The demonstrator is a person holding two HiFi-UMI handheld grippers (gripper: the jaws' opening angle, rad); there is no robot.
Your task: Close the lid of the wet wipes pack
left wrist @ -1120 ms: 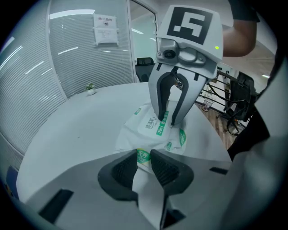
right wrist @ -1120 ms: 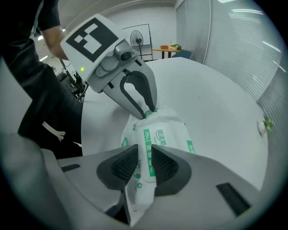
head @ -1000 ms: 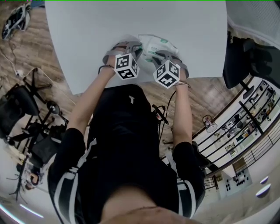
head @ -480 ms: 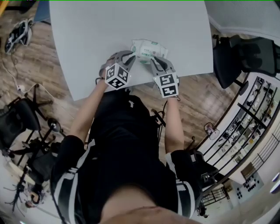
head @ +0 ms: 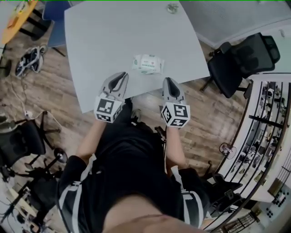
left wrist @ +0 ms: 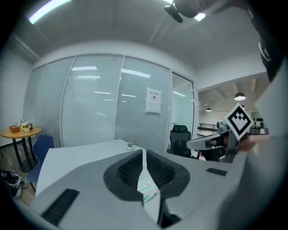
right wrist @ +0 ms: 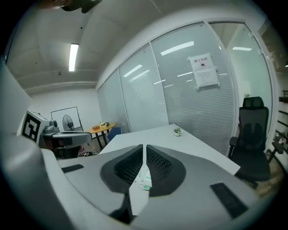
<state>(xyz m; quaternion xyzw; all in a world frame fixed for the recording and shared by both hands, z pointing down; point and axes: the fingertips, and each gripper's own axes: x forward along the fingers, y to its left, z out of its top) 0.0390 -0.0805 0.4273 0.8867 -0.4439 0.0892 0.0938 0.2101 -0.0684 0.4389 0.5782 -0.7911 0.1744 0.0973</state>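
The wet wipes pack (head: 148, 63), white with green print, lies flat on the grey table (head: 113, 32) near its front edge; at this distance I cannot make out its lid. Both grippers hang above and in front of the table edge, apart from the pack. My left gripper (head: 121, 76) has its jaws together with only a thin slit, through which the left gripper view (left wrist: 144, 155) shows the pack (left wrist: 147, 188) far beyond. My right gripper (head: 168, 82) is closing, nothing between its jaws (right wrist: 144, 150); the pack (right wrist: 145, 181) shows through the slit.
A small potted plant (head: 172, 7) stands at the table's far edge. A black office chair (head: 241, 59) is to the right of the table, and a round wooden table (head: 18, 16) and a blue chair at the far left. Glass partitions close the room behind.
Both grippers have come off the wipes pack, back toward the person and upward. The pack stays on the table. The head view now takes in more of the room.
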